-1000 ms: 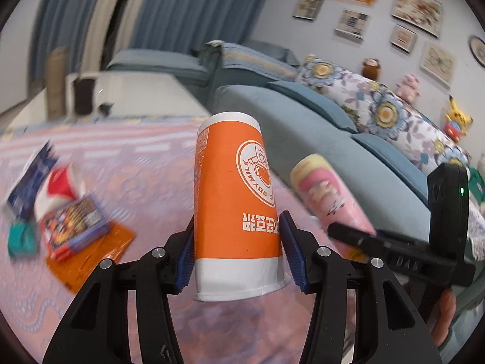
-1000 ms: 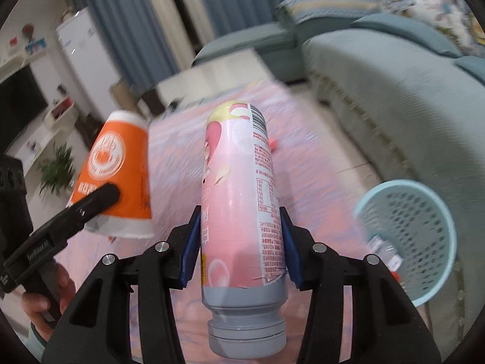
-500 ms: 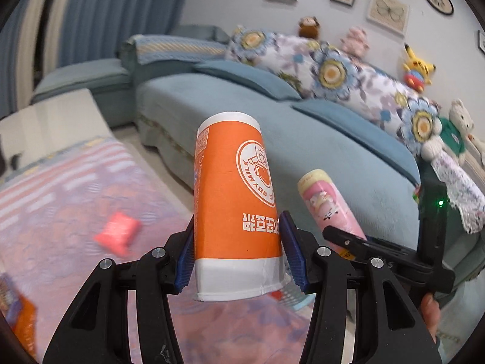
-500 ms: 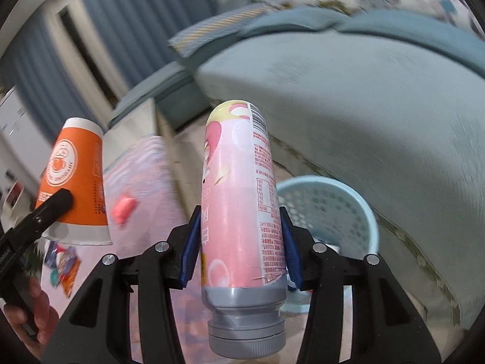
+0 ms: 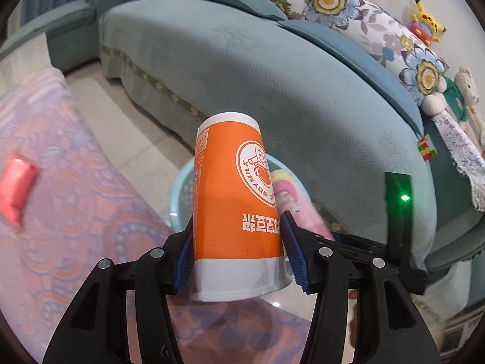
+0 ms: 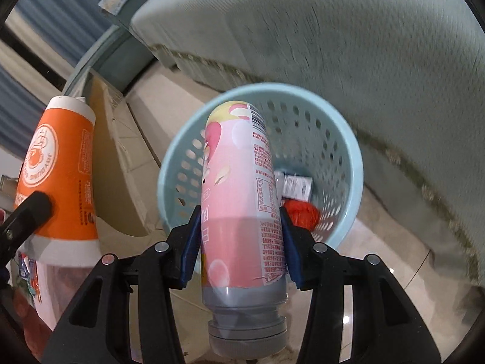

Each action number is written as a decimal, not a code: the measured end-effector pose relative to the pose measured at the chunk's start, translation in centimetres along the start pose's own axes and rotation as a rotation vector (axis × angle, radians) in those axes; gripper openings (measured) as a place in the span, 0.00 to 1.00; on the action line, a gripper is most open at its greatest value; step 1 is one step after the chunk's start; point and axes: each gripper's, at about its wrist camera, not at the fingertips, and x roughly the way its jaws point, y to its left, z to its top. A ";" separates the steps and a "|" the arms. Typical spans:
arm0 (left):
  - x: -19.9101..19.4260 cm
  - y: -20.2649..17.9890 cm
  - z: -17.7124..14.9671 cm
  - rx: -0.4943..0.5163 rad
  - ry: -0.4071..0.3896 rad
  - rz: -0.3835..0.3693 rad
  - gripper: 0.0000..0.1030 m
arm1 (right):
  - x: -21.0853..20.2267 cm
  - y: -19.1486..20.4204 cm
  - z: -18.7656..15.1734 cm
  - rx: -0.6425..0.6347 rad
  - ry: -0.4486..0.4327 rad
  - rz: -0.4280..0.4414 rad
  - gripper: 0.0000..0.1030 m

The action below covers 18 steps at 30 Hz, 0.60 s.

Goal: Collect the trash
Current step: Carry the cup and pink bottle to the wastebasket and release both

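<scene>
Both tools have swung off the rug and dropped toward the basket beside the sofa; a second back they faced the open room with the basket off to one side.

Left tool (image 5: 239, 250): jaws just eased a touch, blue pads still against the orange cup (image 5: 233, 200), so it's held, upside down with the white rim nearest the camera. Right tool (image 6: 239, 242): clamped on the pink bottle (image 6: 239, 188), grey cap toward the camera.

Light blue basket (image 6: 348, 139) sits straight behind the bottle in the right wrist view, on the floor, close against the sofa front. Inside it: a red crumpled wrapper (image 6: 303, 214) and a small white packet (image 6: 295, 186). In the left wrist view only part of its rim shows behind the cup.

Floor (image 5: 127, 133) is pale glossy tile. Pink-purple patterned rug (image 5: 75, 212) runs up beside the basket, with a red packet (image 5: 16, 188) lying on it. Teal sofa (image 5: 257, 69) fills the background, floral cushions (image 5: 333, 3) and plush toys (image 5: 427, 28) along its back.
</scene>
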 end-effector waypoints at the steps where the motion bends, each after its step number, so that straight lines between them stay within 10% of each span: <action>1: 0.1 0.0 0.0 0.001 0.000 -0.011 0.50 | 0.2 -0.3 0.1 -0.004 0.002 0.006 0.44; 4: -0.2 -0.2 -0.1 -0.003 -0.020 0.008 0.73 | -0.1 0.3 0.1 -0.026 -0.018 0.010 0.44; 18: -4.3 1.0 -0.8 -0.052 -0.094 -0.037 0.73 | -4.7 1.9 0.5 -0.101 -0.148 0.050 0.46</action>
